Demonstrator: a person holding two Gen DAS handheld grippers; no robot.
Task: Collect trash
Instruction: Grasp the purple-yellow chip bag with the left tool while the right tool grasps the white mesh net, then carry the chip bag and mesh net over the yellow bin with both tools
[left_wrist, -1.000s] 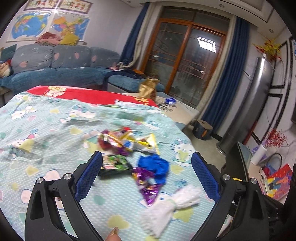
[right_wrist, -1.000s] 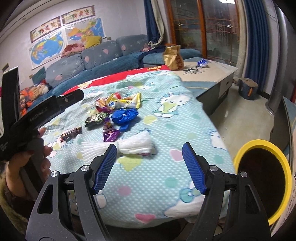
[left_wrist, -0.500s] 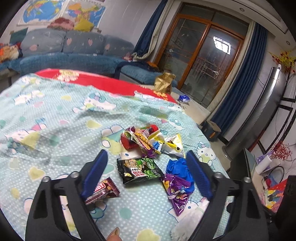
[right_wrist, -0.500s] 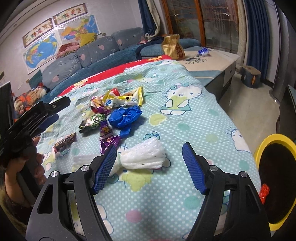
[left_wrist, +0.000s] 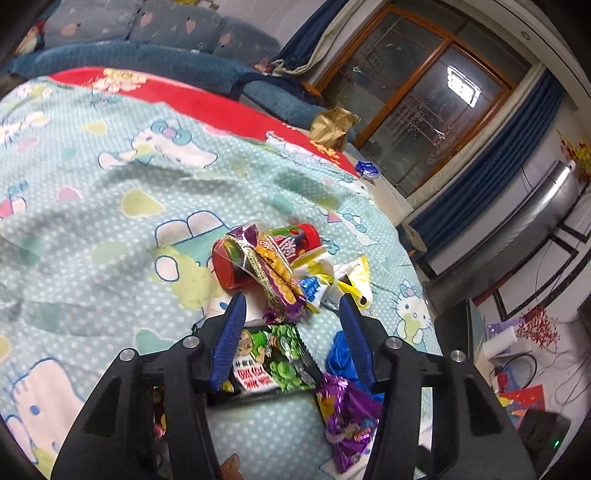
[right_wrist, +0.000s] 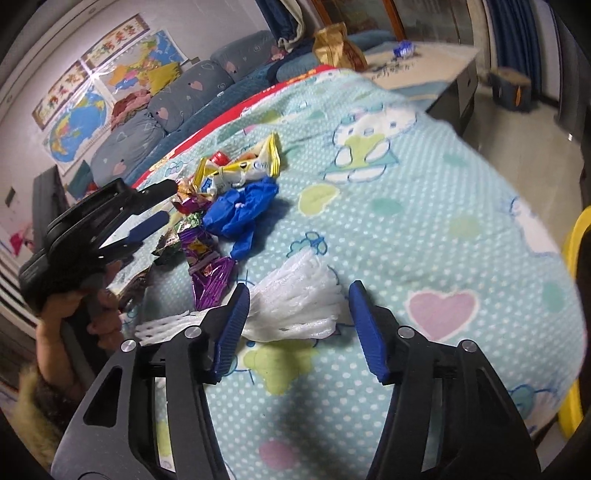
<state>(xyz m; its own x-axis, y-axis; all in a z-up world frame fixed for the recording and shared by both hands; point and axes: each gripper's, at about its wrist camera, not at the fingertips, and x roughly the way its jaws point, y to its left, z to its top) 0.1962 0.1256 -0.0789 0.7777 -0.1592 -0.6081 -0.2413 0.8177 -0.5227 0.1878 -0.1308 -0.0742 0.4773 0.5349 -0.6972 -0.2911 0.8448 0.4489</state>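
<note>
Your left gripper (left_wrist: 291, 314) is closing round the black-and-green foil snack wrapper (left_wrist: 271, 363), pads not pressing yet; it could snag the purple foil wrapper (left_wrist: 349, 417) just beside it. Your right gripper (right_wrist: 295, 299) is closing on the white foam net sleeve (right_wrist: 295, 308), right of that wrapper, not clenched; foam may slip. Yellow-rimmed bin (right_wrist: 574, 236) beyond the sleeve, contents hidden

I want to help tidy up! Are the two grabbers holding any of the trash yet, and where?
Not yet. The left gripper is closing around the green wrapper, and the right gripper is closing around the white foam net, but neither pinches yet.
</note>
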